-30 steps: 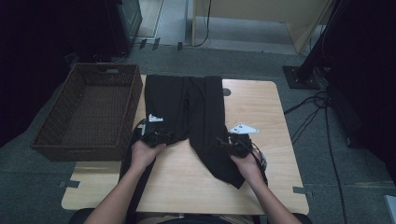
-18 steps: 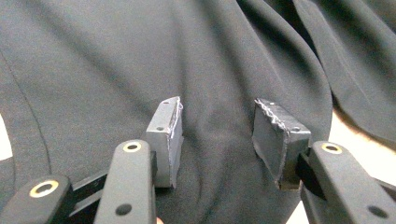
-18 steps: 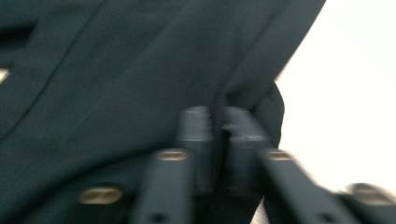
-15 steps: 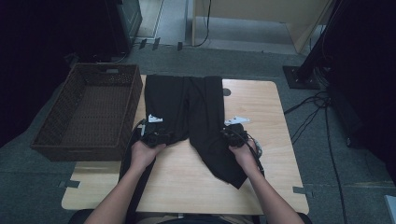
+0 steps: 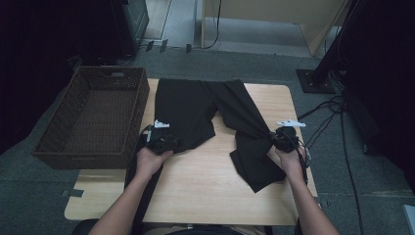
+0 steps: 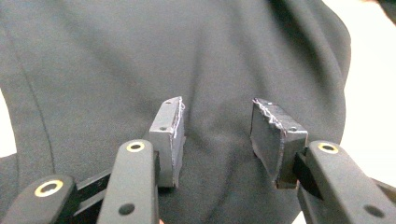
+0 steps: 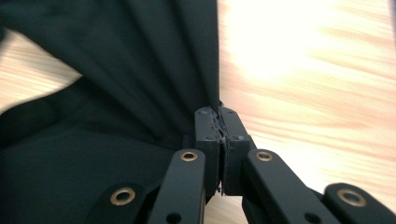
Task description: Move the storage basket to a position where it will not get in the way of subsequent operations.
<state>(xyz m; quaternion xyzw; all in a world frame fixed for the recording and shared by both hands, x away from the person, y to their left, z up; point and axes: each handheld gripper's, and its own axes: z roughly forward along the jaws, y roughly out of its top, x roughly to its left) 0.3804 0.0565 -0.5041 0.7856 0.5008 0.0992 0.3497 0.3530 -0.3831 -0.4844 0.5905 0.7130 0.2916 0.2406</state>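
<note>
One second on, our right gripper (image 7: 219,140) had pinched the black trousers (image 5: 195,107) on the table (image 5: 205,181) and dragged that leg outward; our left gripper (image 6: 217,140) stayed spread over them.

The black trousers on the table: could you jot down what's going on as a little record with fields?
Garment: black trousers, spread across the wooden table
Right claw: shut on the edge of one trouser leg, the cloth gathered into folds running to the pinch; its jaws have just been closing
Left claw: open, pads apart over the other leg's cloth, nothing pinched
Hands: one behind each claw, near the table's front half
Beside the table: brown wicker basket at the left, nothing visible in it
</note>
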